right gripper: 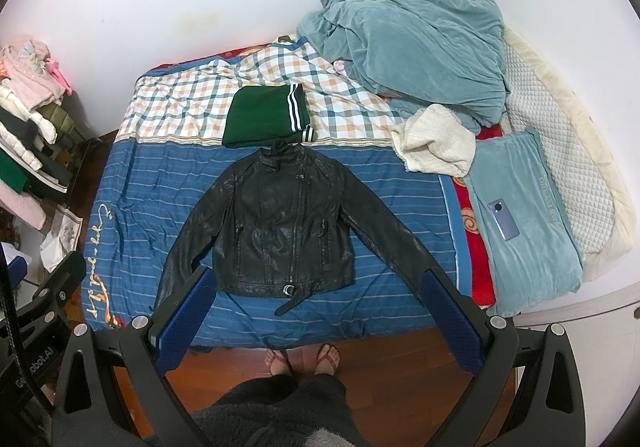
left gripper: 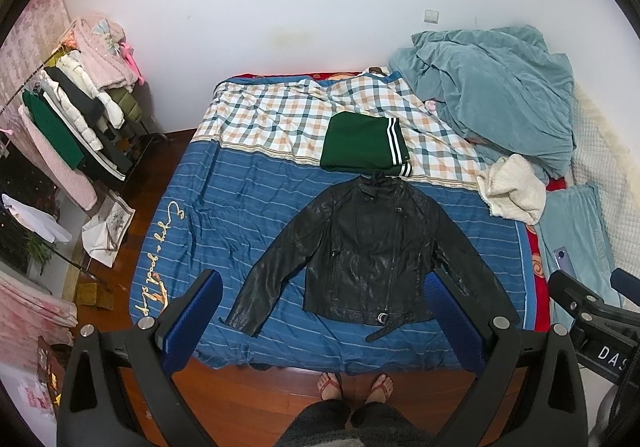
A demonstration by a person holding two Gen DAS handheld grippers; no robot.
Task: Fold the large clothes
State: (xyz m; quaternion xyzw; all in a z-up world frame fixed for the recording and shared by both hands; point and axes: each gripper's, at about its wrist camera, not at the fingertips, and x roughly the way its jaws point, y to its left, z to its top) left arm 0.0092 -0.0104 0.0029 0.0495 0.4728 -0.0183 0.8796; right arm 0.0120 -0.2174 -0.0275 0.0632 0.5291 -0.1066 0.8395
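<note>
A black leather jacket (left gripper: 368, 247) lies flat, front up, sleeves spread, on the blue striped bed cover (left gripper: 224, 199); it also shows in the right wrist view (right gripper: 284, 231). A folded green garment with white stripes (left gripper: 364, 145) lies just beyond its collar, also seen in the right wrist view (right gripper: 264, 119). My left gripper (left gripper: 324, 287) is open and empty, held above the jacket's hem. My right gripper (right gripper: 316, 283) is open and empty, held high above the near bed edge.
A crumpled teal blanket (right gripper: 408, 43) and a white fleece piece (right gripper: 436, 143) lie at the bed's right. A phone (right gripper: 503, 219) rests on a teal pillow. A loaded clothes rack (left gripper: 76, 115) stands on the left. The person's feet (right gripper: 304, 361) stand on the wood floor.
</note>
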